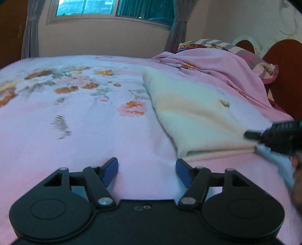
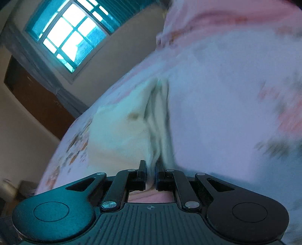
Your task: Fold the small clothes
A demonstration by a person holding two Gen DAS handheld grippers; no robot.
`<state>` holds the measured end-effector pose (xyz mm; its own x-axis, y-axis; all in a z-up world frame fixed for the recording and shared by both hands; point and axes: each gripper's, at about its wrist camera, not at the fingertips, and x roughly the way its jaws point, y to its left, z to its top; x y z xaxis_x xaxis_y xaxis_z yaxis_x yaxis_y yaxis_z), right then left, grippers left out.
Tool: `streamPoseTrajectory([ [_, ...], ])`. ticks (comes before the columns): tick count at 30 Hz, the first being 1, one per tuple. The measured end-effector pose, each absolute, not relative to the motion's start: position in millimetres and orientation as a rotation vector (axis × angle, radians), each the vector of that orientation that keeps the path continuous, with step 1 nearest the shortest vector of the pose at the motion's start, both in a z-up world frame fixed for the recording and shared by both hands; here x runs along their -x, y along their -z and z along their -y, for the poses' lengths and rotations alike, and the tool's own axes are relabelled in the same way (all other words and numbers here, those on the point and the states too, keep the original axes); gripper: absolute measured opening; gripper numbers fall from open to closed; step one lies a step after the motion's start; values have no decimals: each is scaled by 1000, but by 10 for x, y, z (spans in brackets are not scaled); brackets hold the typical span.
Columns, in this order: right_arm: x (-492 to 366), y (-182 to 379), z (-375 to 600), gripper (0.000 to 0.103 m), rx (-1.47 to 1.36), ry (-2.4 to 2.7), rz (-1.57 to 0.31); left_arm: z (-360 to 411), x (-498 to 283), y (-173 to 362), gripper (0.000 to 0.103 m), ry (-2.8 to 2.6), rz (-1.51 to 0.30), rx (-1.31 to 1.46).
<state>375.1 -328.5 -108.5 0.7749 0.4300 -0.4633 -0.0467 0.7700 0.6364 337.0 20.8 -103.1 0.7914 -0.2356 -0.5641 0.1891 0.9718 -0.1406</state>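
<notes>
Left gripper: fingers spread wide apart, nothing between the blue pads. It sits low over the bedsheet, with bare pink sheet in the gap.

Right gripper: fingers drawn together and clamped on an edge of the cloth, which bunches into folds running away from the fingertips. The right wrist view is tilted and motion-blurred; fine detail of the grip is not readable.

View differences:
- The left wrist view shows the cloth as a whole: a cream piece lying mostly flat on the sheet, with a small raised tuft near its middle. Its near corner lies just ahead and to the right of the left gripper's right finger, not touching it.
- The left wrist view also shows the right gripper from outside, at the cloth's right edge near the frame border.
- The right wrist view shows the clamp itself and the pulled-up fold, which the left view does not resolve.

Surroundings:
- A rumpled pink blanket lies heaped beyond the cloth, with a striped pillow behind it.
- A red-brown headboard stands at the far right.
- A window with grey curtains is on the far wall; the right view also shows the window and a brown wardrobe.
</notes>
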Motion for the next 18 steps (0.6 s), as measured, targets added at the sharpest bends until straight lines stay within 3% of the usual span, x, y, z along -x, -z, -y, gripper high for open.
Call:
streamPoseTrajectory([
  [3, -3794, 929, 3440, 14, -655, -295, -549, -367, -3318, 974, 66, 216, -578, 94],
  [5, -4001, 887, 3437, 30, -664, -301, -552, -391, -3417, 939, 66, 182, -564, 82],
  [6, -4102, 874, 3409, 51, -654, -306, -555, -419, -3509, 918, 66, 152, -564, 84],
  [7, -4198, 862, 3369, 53, -635, -305, -551, -467, -3596, 901, 66, 128, -568, 104],
  [9, -4337, 856, 3314, 53, -614, -338, -564, -607, -3789, 884, 66, 67, -594, 153],
  [12, -4473, 846, 3243, 37, -588, -377, -573, -840, -4010, 859, 66, -15, -607, 189],
  [18, -4706, 998, 3125, 37, -551, -394, -624, -1142, -4177, 967, 66, -60, -665, 196],
])
